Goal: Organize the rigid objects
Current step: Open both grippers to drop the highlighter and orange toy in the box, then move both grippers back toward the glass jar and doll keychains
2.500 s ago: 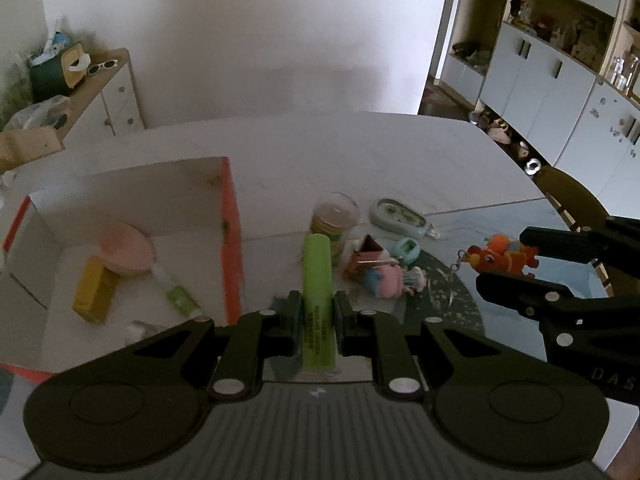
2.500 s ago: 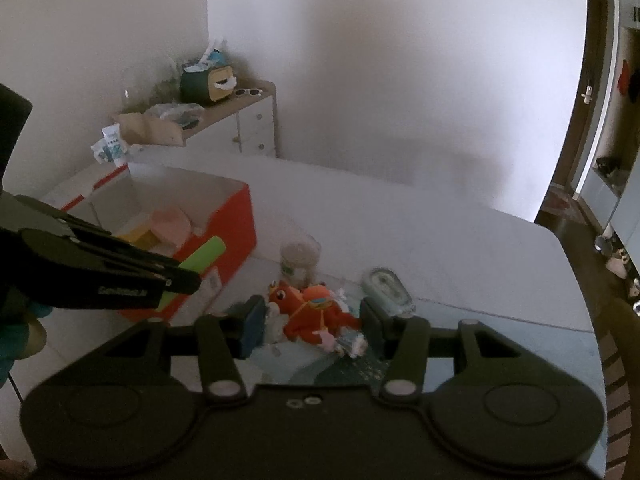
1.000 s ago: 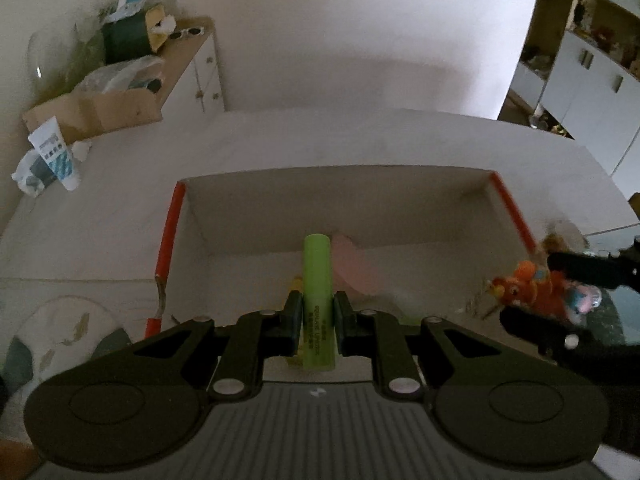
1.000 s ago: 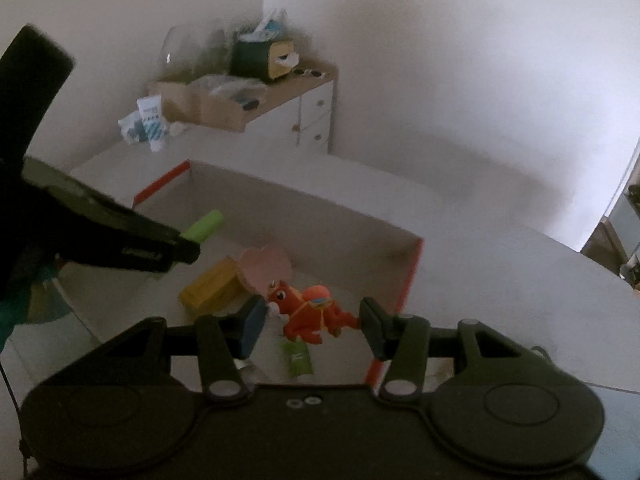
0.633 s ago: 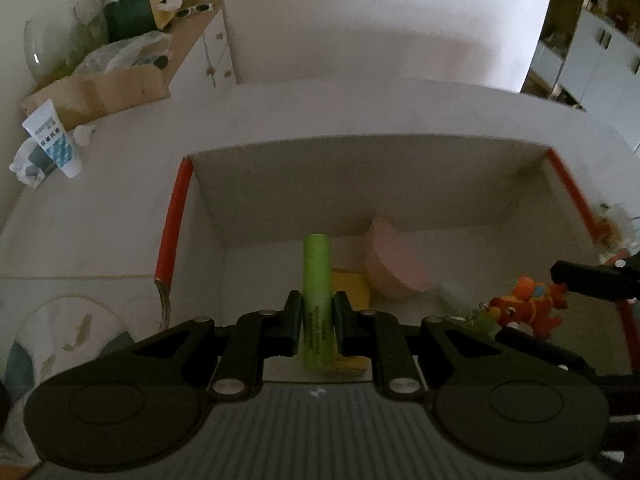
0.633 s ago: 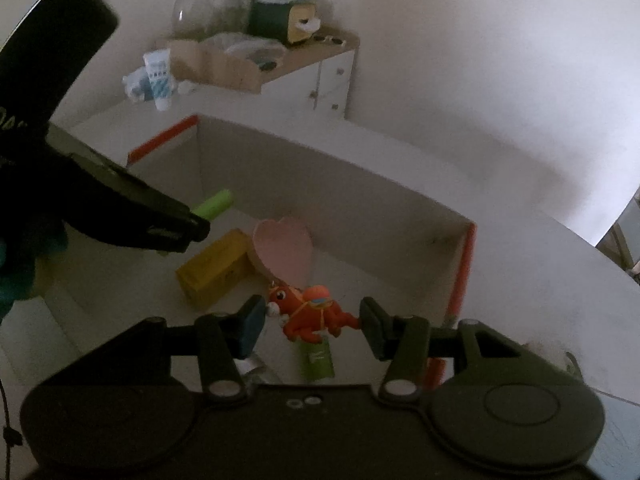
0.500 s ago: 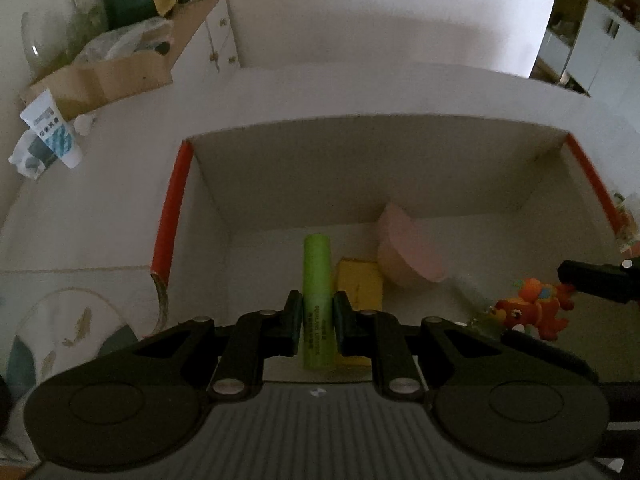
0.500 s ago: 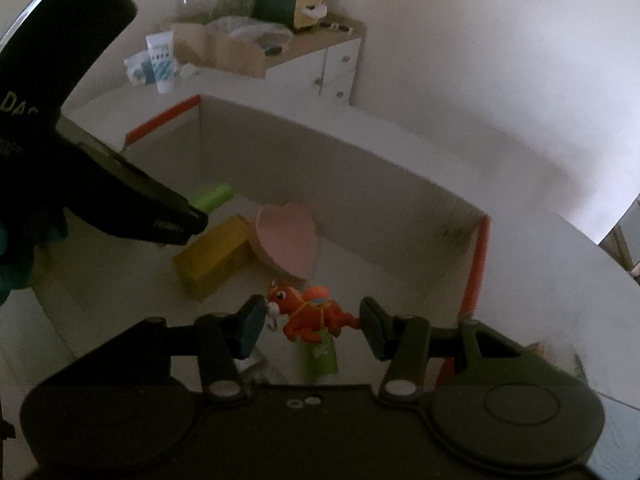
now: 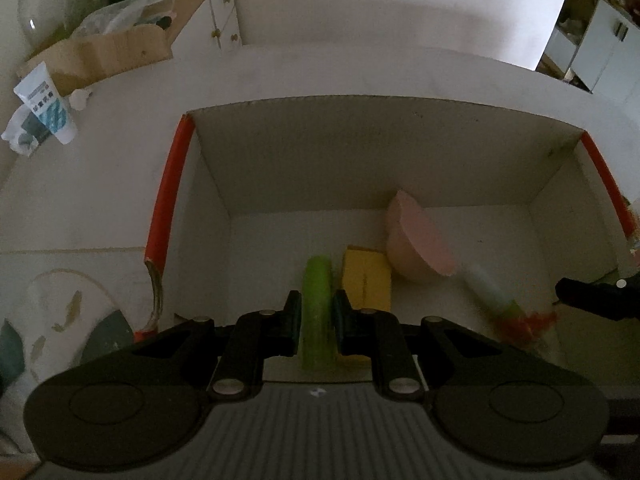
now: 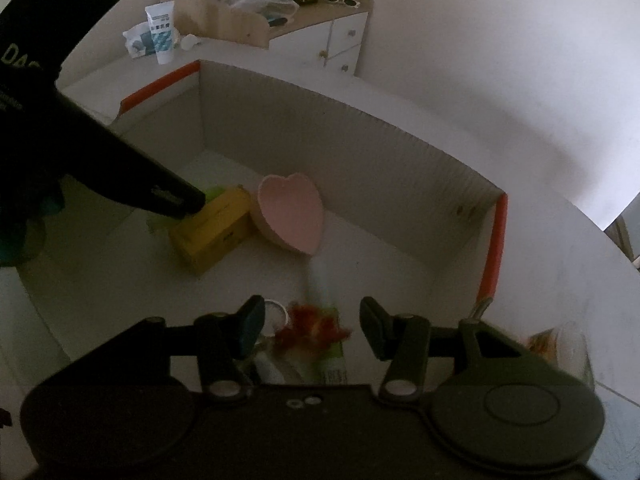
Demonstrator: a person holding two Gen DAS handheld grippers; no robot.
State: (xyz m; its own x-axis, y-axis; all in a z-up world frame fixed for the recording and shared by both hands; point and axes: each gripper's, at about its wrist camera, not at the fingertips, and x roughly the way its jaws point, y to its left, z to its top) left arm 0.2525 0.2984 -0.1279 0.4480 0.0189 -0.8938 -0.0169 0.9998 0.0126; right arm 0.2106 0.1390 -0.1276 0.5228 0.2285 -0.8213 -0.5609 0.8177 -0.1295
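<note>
My left gripper [image 9: 316, 314] is inside the white cardboard box [image 9: 360, 152], its jaws slightly parted around the green tube [image 9: 317, 312], which looks blurred between them. My right gripper [image 10: 312, 326] is open over the box floor. The orange toy keychain [image 10: 312, 330] is blurred between and below its jaws, apart from both pads; it also shows in the left wrist view [image 9: 524, 326]. A yellow box [image 9: 366, 280], a pink heart dish [image 10: 290, 208] and a small green-capped tube [image 9: 490, 290] lie in the box.
The box has orange side rims [image 9: 168, 196]. A white and blue tube [image 9: 44, 108] and a cardboard tray [image 9: 104, 56] are on the table behind it. A cabinet [image 10: 340, 44] stands by the wall. A jar [image 10: 560, 348] stands outside the box at right.
Both grippers went lower into the box. The right jaws have opened and the orange toy has dropped out of them. The left jaws have eased apart and the green tube is slipping down.
</note>
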